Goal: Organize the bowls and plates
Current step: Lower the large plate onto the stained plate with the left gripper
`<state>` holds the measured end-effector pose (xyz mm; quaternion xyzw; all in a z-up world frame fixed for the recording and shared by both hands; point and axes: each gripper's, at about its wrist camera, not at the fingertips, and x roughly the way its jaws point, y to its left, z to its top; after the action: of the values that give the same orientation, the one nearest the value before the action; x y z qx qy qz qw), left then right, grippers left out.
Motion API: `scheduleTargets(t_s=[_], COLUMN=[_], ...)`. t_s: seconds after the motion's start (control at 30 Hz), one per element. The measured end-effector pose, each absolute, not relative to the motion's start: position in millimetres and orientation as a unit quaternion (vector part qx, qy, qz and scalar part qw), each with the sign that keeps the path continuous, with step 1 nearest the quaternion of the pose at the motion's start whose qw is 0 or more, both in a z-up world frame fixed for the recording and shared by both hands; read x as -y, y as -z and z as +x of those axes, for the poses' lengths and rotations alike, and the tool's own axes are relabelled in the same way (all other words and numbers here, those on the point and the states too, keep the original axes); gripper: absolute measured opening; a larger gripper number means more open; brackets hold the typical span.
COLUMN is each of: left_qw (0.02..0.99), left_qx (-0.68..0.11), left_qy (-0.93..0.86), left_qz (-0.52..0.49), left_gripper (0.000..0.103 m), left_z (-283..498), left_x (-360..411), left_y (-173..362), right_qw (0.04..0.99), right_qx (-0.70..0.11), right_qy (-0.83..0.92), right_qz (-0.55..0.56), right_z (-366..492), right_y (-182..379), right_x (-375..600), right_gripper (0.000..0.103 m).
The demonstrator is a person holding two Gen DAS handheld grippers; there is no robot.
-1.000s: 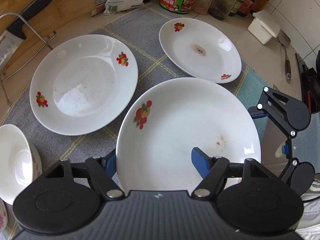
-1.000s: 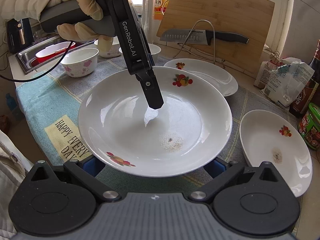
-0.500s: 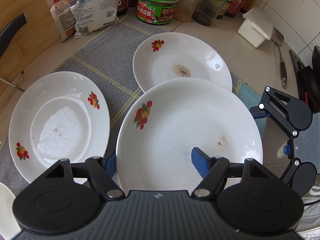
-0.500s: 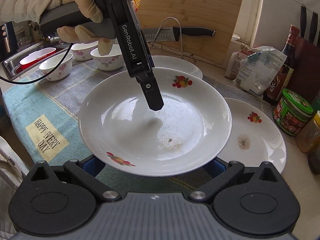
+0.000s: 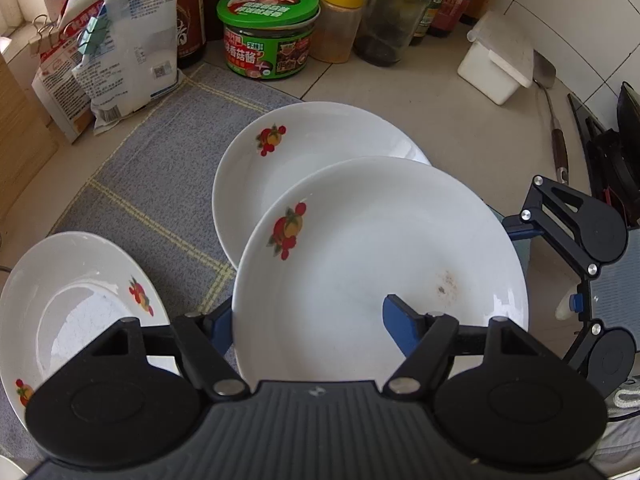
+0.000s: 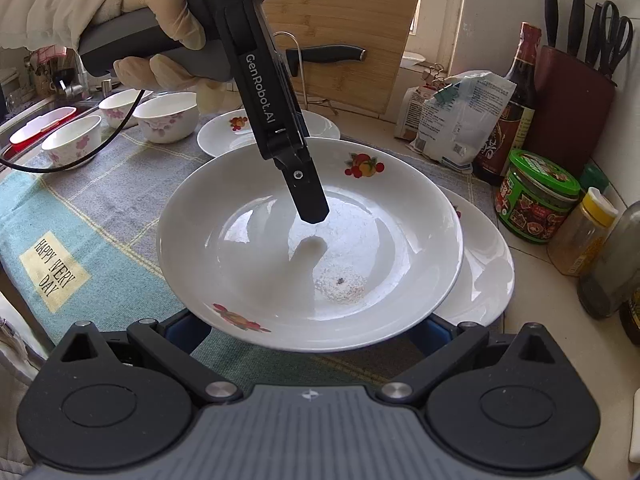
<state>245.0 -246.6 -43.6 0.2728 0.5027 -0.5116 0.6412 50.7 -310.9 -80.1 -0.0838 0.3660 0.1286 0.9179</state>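
The left gripper's fingers (image 5: 404,320) were clamped on the rim of the held plate (image 5: 380,264), one inside, one underneath. The right gripper's fingers (image 6: 434,330) were spread wide under the opposite rim, contact not visible. It was carried just above another plate (image 5: 304,152) on the bench (image 5: 440,104).

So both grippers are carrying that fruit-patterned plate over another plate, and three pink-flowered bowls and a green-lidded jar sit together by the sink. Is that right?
Not quite. The jar is not with the bowls. The right wrist view shows it on the opposite side, among the bottles by the wall. The rest holds: the left gripper and right gripper hold the carried plate above the lower plate.
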Motion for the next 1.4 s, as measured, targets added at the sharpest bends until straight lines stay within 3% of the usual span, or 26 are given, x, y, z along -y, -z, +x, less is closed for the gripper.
scheduleTargets(t_s=[1.4], left_qw=[0.621], left_qx=[-0.504], left_qy=[0.528], left_qz=[0.284], left_gripper=[0.074], left_z=[265.2], left_x=[316.6], left_y=[70.8], right_qw=[0.921], right_qx=[-0.376], right_qy=[-0.089], right_qz=[-0.039], right_z=[61.4], right_y=[85.5], right_x=[359.7], right_gripper=[0.103])
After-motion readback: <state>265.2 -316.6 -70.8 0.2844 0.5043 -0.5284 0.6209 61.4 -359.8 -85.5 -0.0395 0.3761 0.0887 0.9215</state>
